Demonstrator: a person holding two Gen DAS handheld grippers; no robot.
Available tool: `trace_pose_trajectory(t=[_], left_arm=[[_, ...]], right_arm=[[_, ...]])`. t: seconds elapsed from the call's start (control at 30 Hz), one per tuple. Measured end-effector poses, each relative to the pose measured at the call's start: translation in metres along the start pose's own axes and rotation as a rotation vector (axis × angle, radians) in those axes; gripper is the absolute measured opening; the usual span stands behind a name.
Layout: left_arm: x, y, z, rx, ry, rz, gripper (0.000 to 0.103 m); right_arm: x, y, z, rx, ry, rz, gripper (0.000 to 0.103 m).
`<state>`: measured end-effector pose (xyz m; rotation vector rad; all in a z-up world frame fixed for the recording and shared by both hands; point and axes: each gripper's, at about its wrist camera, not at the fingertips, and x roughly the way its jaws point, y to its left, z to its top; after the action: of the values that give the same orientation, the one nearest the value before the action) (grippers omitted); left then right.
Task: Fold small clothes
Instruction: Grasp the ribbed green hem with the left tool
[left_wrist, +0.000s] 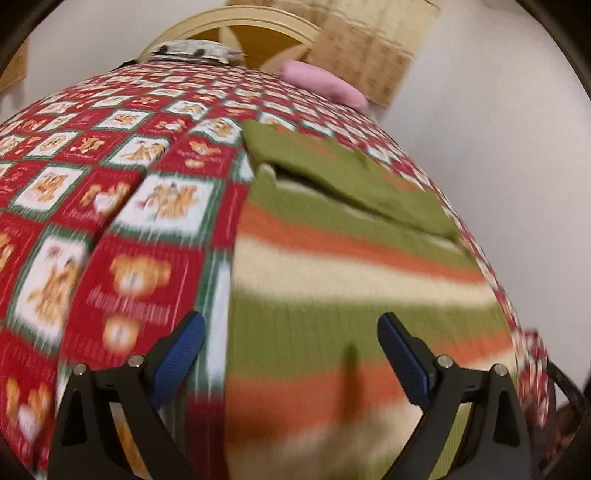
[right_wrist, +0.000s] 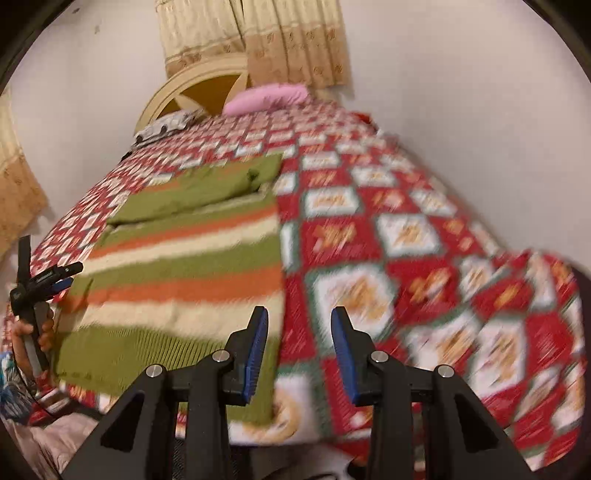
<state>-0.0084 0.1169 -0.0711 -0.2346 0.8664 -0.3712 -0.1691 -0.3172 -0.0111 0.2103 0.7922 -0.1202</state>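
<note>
Lying flat on the bedspread (right_wrist: 406, 236) is one striped sweater (right_wrist: 184, 273), its far sleeve (right_wrist: 207, 192) already folded across the chest; folding is reading as partly done, with further folds remaining. Hovering over it are two grippers: left gripper (left_wrist: 291, 354) spread wide, empty; right gripper (right_wrist: 299, 350) partly open, holding nothing. Also showing: one pink pillow (right_wrist: 266, 96).

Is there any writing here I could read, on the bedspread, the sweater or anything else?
Bedspread: pale lettering under the bear faces on its red squares, too blurred to read.
Striped sweater: no writing shows.
Curtain: only a woven pattern, no words.
Left gripper, right gripper: no labels show.
Nothing here can be read.
</note>
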Motion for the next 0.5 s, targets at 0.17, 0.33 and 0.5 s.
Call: trace_pose_trajectory(t=[0.17,0.33,0.5], left_arm=[[-0.031,-0.013,-0.034,0.098,0.016,-0.033,0.097],[-0.039,-0.015,-0.060,0.148,0.054,-0.017,0.096],[-0.045,-0.006,-0.077,0.096,0.070,-0.045,0.084]], right_arm=[[0.025,0.015,-0.027,-0.008,0.070,0.079,0.037],[0.038,0.025,-0.042,-0.019,0.108,0.084,0.037],[0.045,0.034,-0.047,-0.048,0.124,0.071,0.046]])
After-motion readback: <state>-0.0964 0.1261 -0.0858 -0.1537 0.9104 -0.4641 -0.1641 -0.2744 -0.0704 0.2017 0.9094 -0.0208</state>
